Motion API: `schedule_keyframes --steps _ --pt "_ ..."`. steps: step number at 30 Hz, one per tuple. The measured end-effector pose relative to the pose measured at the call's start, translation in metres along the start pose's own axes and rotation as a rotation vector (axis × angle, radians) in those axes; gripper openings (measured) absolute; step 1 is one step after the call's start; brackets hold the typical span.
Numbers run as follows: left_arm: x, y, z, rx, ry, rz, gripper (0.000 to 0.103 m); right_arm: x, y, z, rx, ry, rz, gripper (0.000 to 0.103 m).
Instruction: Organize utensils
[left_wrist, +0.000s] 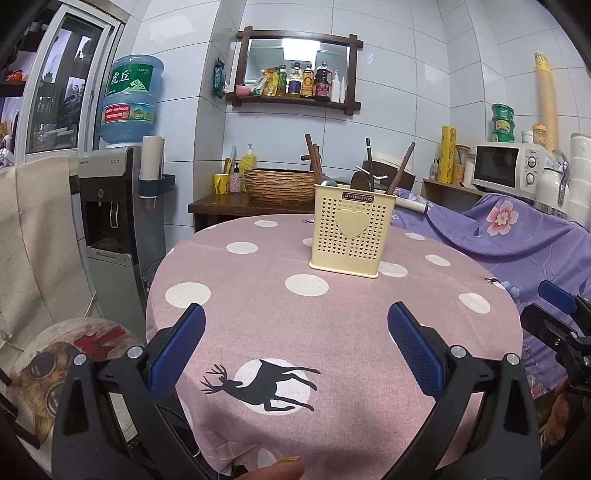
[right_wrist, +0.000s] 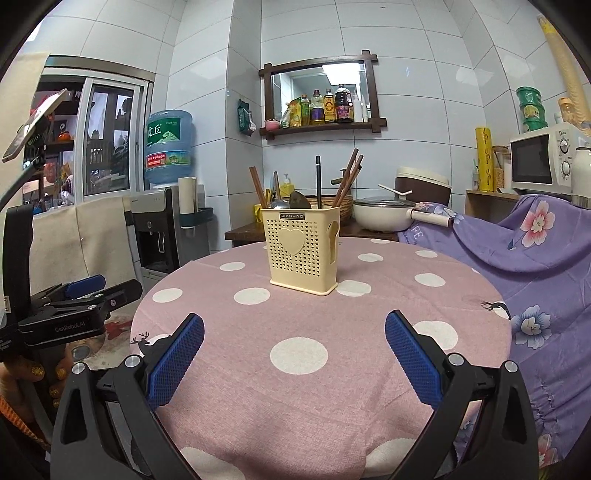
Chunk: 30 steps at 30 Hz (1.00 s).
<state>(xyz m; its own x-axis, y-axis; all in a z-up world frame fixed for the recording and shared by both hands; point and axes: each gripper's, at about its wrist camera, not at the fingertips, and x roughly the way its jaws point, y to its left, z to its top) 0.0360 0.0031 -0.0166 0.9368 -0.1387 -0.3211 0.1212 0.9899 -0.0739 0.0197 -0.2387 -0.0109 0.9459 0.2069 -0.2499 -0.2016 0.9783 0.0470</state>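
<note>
Lettering reading "JIANHAO" sits on a small dark plate at the top of the cream utensil holder (right_wrist: 303, 251), a perforated plastic caddy with a raised heart on its front, standing upright toward the far side of the round table (right_wrist: 321, 391) with its pink, white-dotted cloth. Inside it stand brown chopsticks (right_wrist: 348, 177), a single black stick (right_wrist: 318, 181), and what look like a metal spoon and a dark spatula head, though the far view leaves those two uncertain. The left gripper (left_wrist: 295, 350) hovers over the near edge of the table with its blue-padded jaws spread wide and nothing between them; the right gripper (right_wrist: 294, 354) does likewise, jaws wide apart and empty, well short of the holder. Its neighbour's black body bears "GenRobot.AI" in the right wrist view. Behind, a blue water jug (left_wrist: 129, 98) with Chinese characters on a green label tops a dispenser, and a white microwave (left_wrist: 508, 168) sits at the right.
</note>
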Motion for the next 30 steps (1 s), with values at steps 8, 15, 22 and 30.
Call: schedule_keyframes --steps 8,15,22,30 --pt "0.0001 -0.0024 0.0003 0.007 -0.002 -0.002 0.097 -0.0003 0.002 -0.0006 -0.012 0.004 -0.002 0.097" --pt "0.0007 -0.003 0.0001 0.009 0.004 -0.001 0.097 -0.0013 0.0046 -0.0011 -0.022 0.004 0.001 0.097" --pt "0.0021 -0.0015 -0.0013 0.007 0.013 -0.002 0.097 -0.0015 0.0043 -0.0013 -0.018 0.006 0.003 0.097" --pt "0.0033 -0.0024 -0.002 0.01 0.02 0.0 0.097 -0.0008 0.0056 -0.0016 -0.016 0.01 0.004 0.097"
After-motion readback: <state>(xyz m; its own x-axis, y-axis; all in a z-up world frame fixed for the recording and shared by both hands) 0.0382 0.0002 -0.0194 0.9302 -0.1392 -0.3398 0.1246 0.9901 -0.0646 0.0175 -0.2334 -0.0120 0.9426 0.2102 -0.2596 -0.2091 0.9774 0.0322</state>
